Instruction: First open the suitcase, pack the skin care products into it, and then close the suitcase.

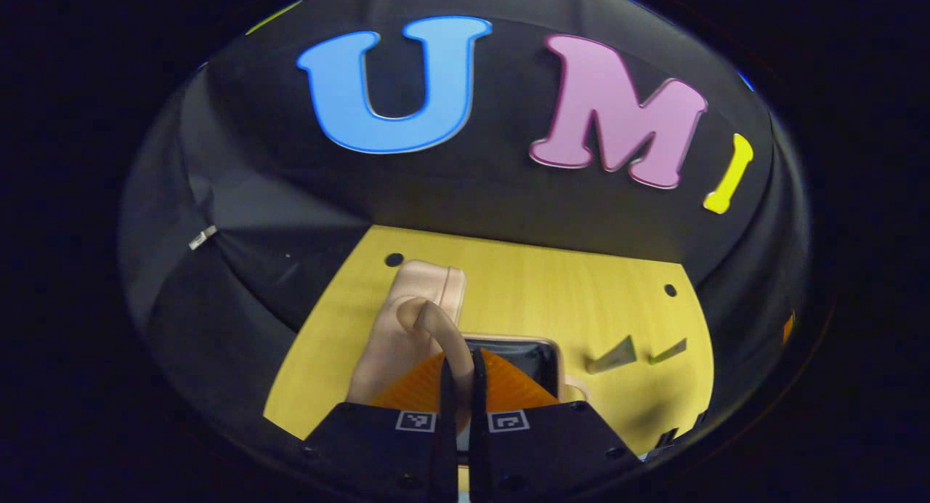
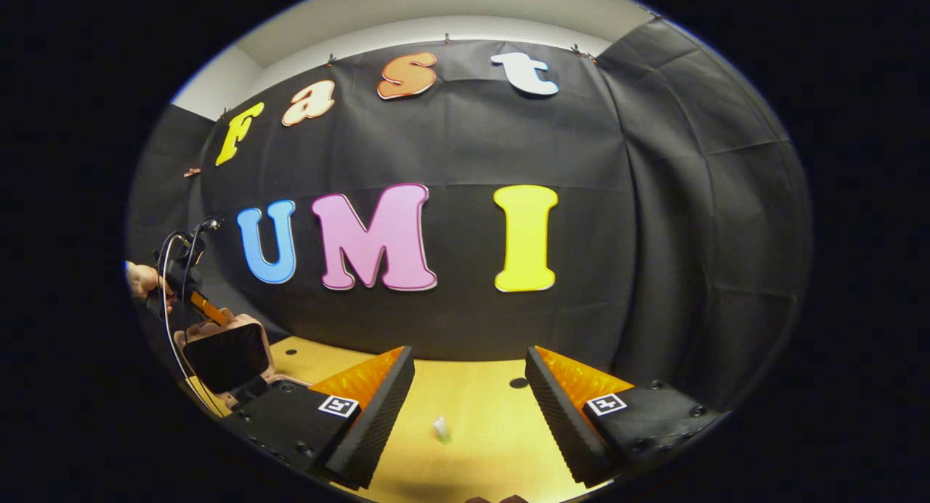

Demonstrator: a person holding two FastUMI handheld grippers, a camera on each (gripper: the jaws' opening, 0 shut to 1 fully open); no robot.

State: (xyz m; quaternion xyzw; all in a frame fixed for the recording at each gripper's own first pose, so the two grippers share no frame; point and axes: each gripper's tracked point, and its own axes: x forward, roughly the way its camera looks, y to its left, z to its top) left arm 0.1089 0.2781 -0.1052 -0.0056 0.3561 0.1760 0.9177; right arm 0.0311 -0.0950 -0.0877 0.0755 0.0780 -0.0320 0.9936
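In the left gripper view the left gripper [image 1: 461, 387] has its fingers pressed together on the curved handle [image 1: 442, 328] of the pink suitcase [image 1: 396, 336], which sits on the yellow table [image 1: 581, 299]; the dark inside of the case shows just past the fingers, so the lid looks part-way up. The right gripper view shows the same case [image 2: 225, 354] at its left edge, lid raised and tilted, with a hand [image 2: 142, 279] holding the other tool above it.

The right gripper [image 2: 468, 401] is spread wide and holds nothing; between its fingers, farther out on the table, stands a small pale bottle [image 2: 440, 429], likely one of the skin care products; it is well apart from the case.

The main risk, as I judge it, is the handle; it is thin and rounded, so the pinch could slip and let the lid drop shut; pulling at an angle could also drag or tip the whole light case instead of swinging the lid. The bottle is narrow and upright; a reach that is off-centre could knock it over and send it rolling across the table.
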